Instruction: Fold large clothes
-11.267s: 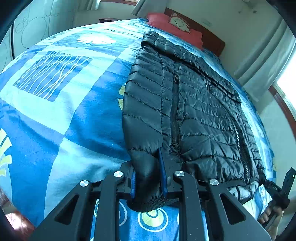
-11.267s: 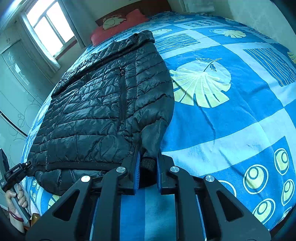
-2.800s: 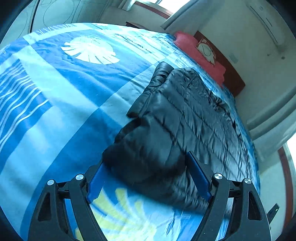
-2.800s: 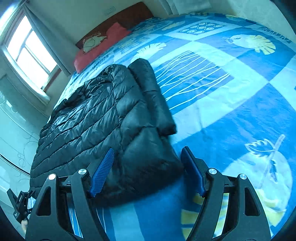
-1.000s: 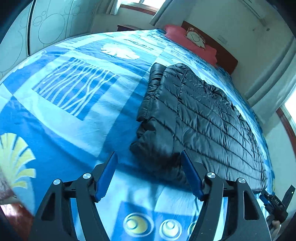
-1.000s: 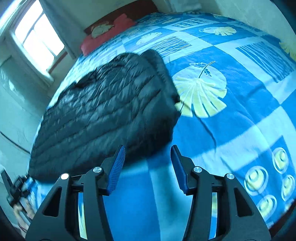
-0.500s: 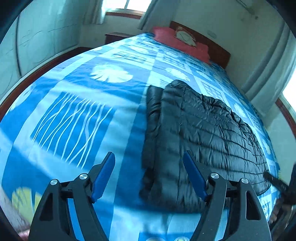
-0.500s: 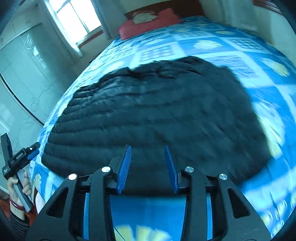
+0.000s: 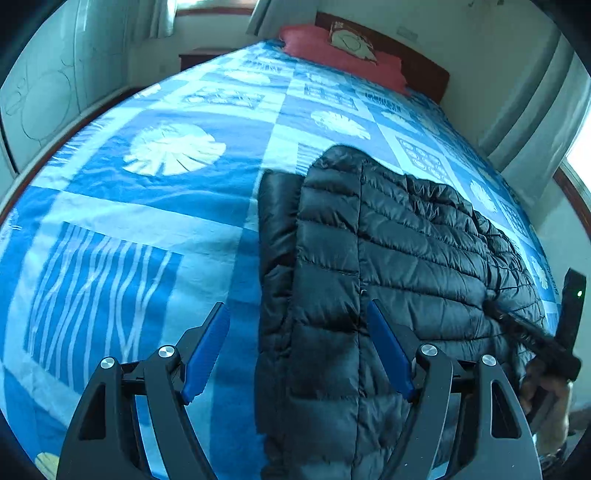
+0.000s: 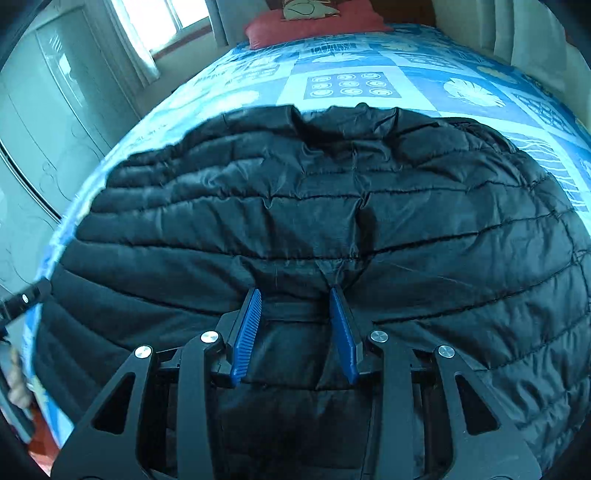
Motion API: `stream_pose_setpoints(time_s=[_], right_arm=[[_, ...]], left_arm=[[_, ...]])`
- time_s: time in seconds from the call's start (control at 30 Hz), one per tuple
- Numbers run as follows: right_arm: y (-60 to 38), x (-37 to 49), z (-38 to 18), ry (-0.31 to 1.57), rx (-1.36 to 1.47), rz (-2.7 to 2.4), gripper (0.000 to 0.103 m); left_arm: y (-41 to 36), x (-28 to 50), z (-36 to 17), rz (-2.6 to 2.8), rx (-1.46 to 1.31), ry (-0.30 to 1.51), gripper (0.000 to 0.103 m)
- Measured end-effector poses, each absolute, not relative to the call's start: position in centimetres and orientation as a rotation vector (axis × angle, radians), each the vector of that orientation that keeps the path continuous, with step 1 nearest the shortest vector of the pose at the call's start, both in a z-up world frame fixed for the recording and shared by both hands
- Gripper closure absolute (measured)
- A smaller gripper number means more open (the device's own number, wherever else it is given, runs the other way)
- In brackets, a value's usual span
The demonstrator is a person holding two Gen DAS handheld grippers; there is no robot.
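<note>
Two tongs worked over a black quilted puffer jacket lying folded on a bed with a blue patterned bedspread.

From the left wrist camera, the left gripper had its blue-padded fingers spread wide apart, gripping nothing. To the left of the tongs lay bare bedspread printed with pale leaves and wavy white lines. The gap between the fingers straddled the jacket's left folded edge, where a narrow puffy strip, apparently a tucked sleeve, ran along the main body. Whether the pads touched the cloth could not be told. The jacket spread forward and to the right of these tongs. Far ahead, at the head of the bed, sat a red pillow against a dark wooden headboard. At the far right, the black handle of the other tool crossed the jacket's edge, held by a blurred hand.

From the right wrist camera, the left tool showed as a dark bar at the far left. The right gripper had its fingers partly apart, pressed down against the jacket near its close edge; a bunched fold of quilted cloth sat between the pads without being pinched. The jacket filled most of the view ahead and to both sides of these tongs. Beyond it lay more bedspread and the red pillow.
</note>
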State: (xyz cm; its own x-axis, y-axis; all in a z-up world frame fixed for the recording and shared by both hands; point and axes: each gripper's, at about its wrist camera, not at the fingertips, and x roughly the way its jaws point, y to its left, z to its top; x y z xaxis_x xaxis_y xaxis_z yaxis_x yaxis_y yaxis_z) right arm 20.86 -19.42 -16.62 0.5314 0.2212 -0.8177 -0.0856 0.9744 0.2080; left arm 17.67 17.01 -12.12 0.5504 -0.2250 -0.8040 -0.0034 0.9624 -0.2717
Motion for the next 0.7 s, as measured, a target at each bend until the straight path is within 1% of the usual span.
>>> stream_pose_setpoints(time_s=[0.2,0.33,0.4,0.43,0.47,0.5,0.53,0.57,0.6,0.67,0.7], right_arm=[[-19.6,20.7,-17.0,0.983,0.152,0.191,0.065],[-19.4,20.4,-17.2,0.975,0.132,0.184,0.065],[-19.1,20.2,-17.3,0.970,0.124,0.180,0.065],[-18.9,20.1,-17.3,0.968,0.121,0.179,0.065],[-18.8,19.9,-17.4,0.965,0.117,0.178,0.065],[-18.6,19.7,-17.4,0.963,0.115,0.176,0.065],[-18.4,19.5,-17.4,0.960,0.112,0.173,0.065],[-18.2,19.4,-17.5,0.958,0.108,0.171,0.065],[-18.1,19.3,-17.5,0.956,0.104,0.169,0.065],[-17.8,19.0,-17.5,0.950,0.095,0.164,0.065],[-17.7,18.9,-17.5,0.947,0.091,0.163,0.065]], left_arm=[[16.3,19.8,-13.7,-0.173,-0.273,1.044,0.028],[16.2,21.1,-15.2,-0.191,-0.279,1.093,0.024],[16.0,21.6,-15.9,-0.204,-0.273,1.110,0.025],[15.8,21.8,-16.2,-0.208,-0.261,1.116,0.027],[15.5,21.8,-16.4,-0.220,-0.251,1.116,0.034],[15.2,21.8,-16.3,-0.231,-0.244,1.115,0.038],[15.1,21.9,-16.2,-0.238,-0.244,1.116,0.046],[14.9,21.8,-16.1,-0.247,-0.249,1.118,0.052],[14.8,21.8,-16.0,-0.253,-0.249,1.118,0.055],[14.6,21.7,-15.7,-0.267,-0.242,1.116,0.064],[14.5,21.6,-15.5,-0.276,-0.244,1.113,0.067]])
